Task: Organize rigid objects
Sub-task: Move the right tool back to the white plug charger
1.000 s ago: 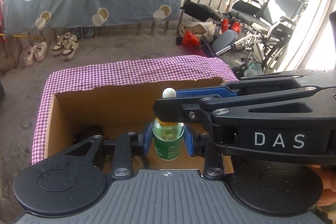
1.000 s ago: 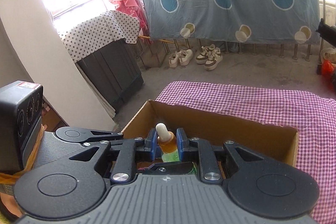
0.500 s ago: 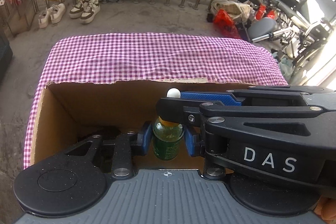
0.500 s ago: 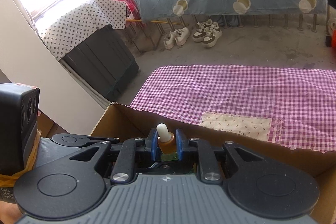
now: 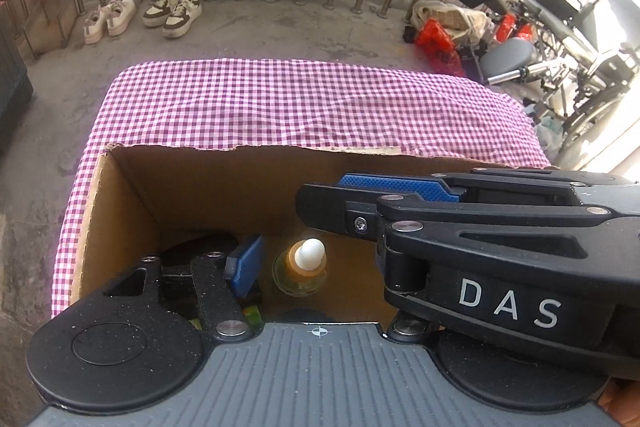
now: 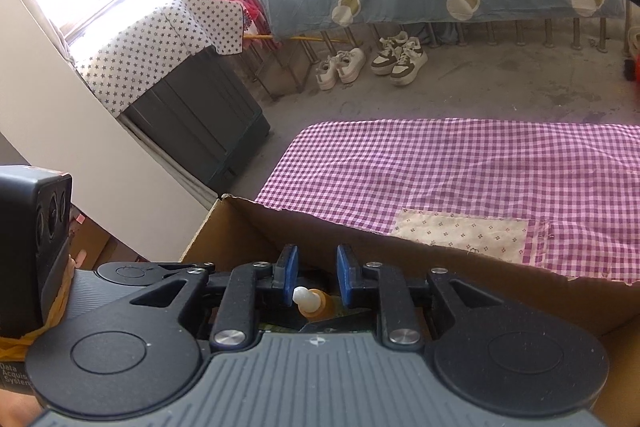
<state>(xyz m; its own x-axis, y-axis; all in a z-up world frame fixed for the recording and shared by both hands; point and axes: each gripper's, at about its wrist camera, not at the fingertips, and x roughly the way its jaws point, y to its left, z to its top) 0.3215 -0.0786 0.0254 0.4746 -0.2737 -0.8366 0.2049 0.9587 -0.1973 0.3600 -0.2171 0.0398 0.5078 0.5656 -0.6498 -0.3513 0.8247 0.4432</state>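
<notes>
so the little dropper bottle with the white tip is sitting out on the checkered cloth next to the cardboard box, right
Not quite. The dropper bottle with the white tip is not on the checkered cloth; it stands inside the cardboard box, on the box floor. The left wrist view shows it there, between the opening jaws of the left hand-held gripper, whose pads no longer press on it.

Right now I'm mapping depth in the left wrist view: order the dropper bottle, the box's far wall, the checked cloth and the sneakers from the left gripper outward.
1. Dropper bottle, between the opening fingers.
2. Box's far wall, behind it.
3. Checked cloth, beyond the box.
4. Sneakers, upper left, on the floor.
</notes>
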